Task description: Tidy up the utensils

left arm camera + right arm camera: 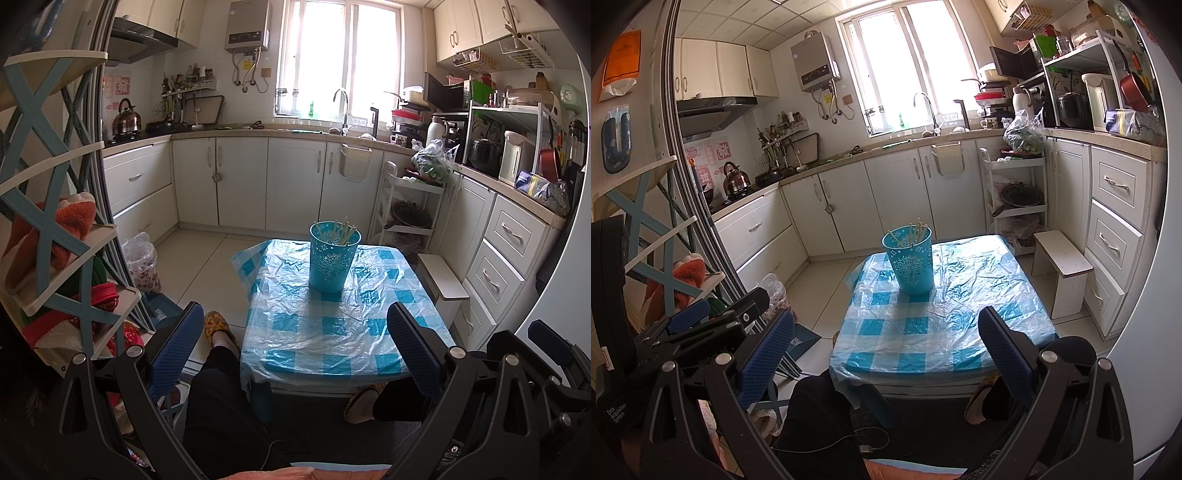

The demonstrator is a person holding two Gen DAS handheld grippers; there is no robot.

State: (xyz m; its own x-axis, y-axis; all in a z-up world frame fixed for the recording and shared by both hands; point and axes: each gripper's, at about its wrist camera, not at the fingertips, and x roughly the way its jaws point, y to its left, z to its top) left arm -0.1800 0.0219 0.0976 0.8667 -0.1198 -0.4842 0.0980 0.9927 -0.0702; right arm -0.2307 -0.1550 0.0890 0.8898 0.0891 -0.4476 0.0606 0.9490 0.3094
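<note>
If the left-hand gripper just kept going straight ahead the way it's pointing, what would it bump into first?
Probably the checked tablecloth on the small table: the left gripper, jaws open and empty, points slightly down across it. If it travels higher than it looks, the blue cup holding chopsticks comes first. Depth is hard to judge.

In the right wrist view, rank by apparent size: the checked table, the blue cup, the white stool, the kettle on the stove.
1. Checked table, clearly largest.
2. White stool and blue cup: look about alike, so no ranking.
3. Kettle, smallest, though it stands farthest from the camera.
</note>
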